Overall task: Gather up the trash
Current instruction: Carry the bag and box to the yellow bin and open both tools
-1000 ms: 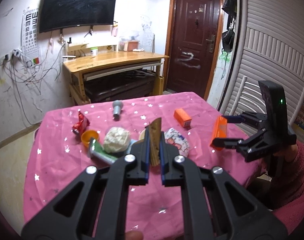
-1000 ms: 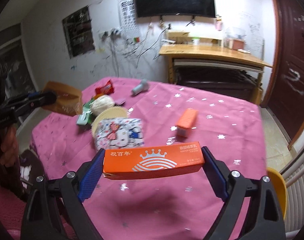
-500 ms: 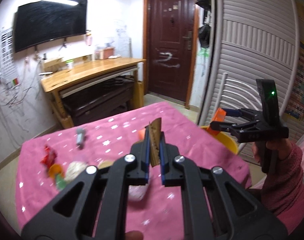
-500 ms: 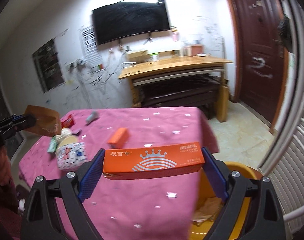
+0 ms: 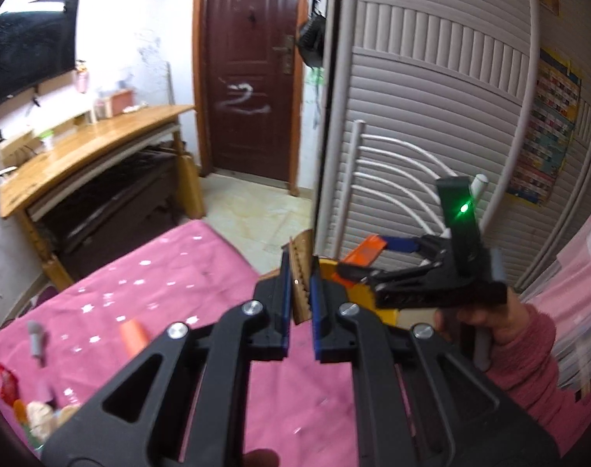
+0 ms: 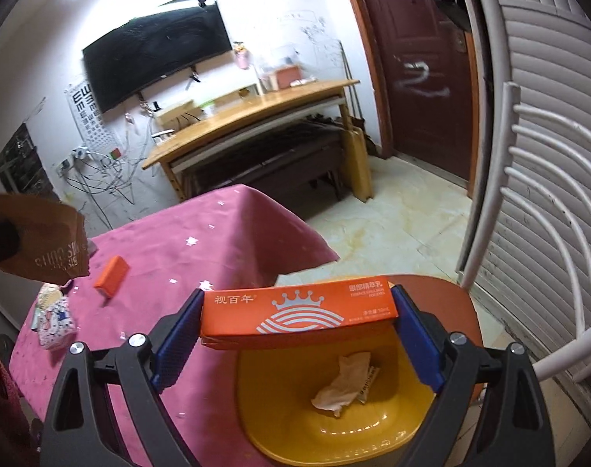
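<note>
- Right gripper [image 6: 297, 321]: jaws spread wide, clamping the long orange carton [image 6: 298, 310] by its two ends, directly above the yellow bin [image 6: 280, 424].
- Yellow bin: sits on a chair just off the tabletop's [image 6: 217, 241] near corner; crumpled paper [image 6: 344, 383] lies inside.
- Left gripper [image 5: 299, 292]: jaws nearly closed on a brown paper bag [image 5: 300, 272], above the tabletop's near edge.
- Remaining trash: small orange box [image 6: 111, 276] mid-tabletop; patterned packet [image 6: 56, 321] at the left edge.
</note>
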`<state>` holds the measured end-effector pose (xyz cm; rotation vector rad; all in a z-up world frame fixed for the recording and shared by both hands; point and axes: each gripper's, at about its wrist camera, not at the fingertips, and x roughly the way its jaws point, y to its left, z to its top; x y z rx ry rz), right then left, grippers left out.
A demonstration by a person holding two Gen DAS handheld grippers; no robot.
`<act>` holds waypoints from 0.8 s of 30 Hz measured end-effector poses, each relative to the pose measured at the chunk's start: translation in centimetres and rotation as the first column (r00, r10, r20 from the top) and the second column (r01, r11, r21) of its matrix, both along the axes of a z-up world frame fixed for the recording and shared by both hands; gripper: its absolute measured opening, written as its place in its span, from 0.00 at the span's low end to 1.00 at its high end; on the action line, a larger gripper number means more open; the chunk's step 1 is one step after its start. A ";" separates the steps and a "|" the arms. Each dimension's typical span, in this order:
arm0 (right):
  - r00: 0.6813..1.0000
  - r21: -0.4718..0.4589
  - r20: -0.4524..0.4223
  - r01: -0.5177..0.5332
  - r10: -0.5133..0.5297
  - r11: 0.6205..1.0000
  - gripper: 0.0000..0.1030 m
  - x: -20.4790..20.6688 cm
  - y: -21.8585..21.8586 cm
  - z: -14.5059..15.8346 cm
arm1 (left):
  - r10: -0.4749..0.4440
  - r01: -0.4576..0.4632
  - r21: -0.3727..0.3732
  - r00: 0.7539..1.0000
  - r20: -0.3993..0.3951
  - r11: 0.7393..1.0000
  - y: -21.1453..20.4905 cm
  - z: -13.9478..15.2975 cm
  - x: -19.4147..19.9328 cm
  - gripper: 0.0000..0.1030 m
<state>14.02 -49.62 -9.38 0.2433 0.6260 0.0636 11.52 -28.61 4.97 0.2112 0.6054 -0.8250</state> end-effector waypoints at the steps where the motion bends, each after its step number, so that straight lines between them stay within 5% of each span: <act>1: 1.000 -0.002 -0.008 0.003 -0.003 1.000 0.83 0.1 -0.1 -0.2 | 0.000 0.000 0.005 1.000 -0.007 1.000 -0.8 -0.2 0.3 0.07; 17: 0.991 -0.002 -0.135 0.004 -0.004 1.000 0.85 1.8 -0.9 -3.3 | 0.000 0.009 0.050 0.985 -0.173 0.999 -7.9 -4.0 5.6 0.07; 18: 0.990 0.000 -0.141 0.001 -0.001 1.000 0.85 1.8 -0.9 -3.4 | 0.006 0.003 0.055 0.984 -0.176 0.998 -8.0 -4.2 5.7 0.10; 20: 0.989 0.005 -0.148 0.001 0.000 1.000 0.86 1.8 -0.9 -3.5 | 0.022 -0.010 0.062 0.981 -0.193 0.998 -8.3 -4.7 6.1 0.48; 21: 0.989 0.011 -0.150 -0.003 0.005 1.000 0.86 1.8 -1.0 -3.5 | 0.028 -0.016 0.063 0.980 -0.198 0.998 -8.3 -4.9 6.3 0.58; 24: 0.988 0.002 -0.153 -0.006 0.007 1.000 0.87 1.8 -1.0 -3.6 | 0.052 -0.039 0.071 0.980 -0.191 0.997 -8.6 -5.4 6.4 0.65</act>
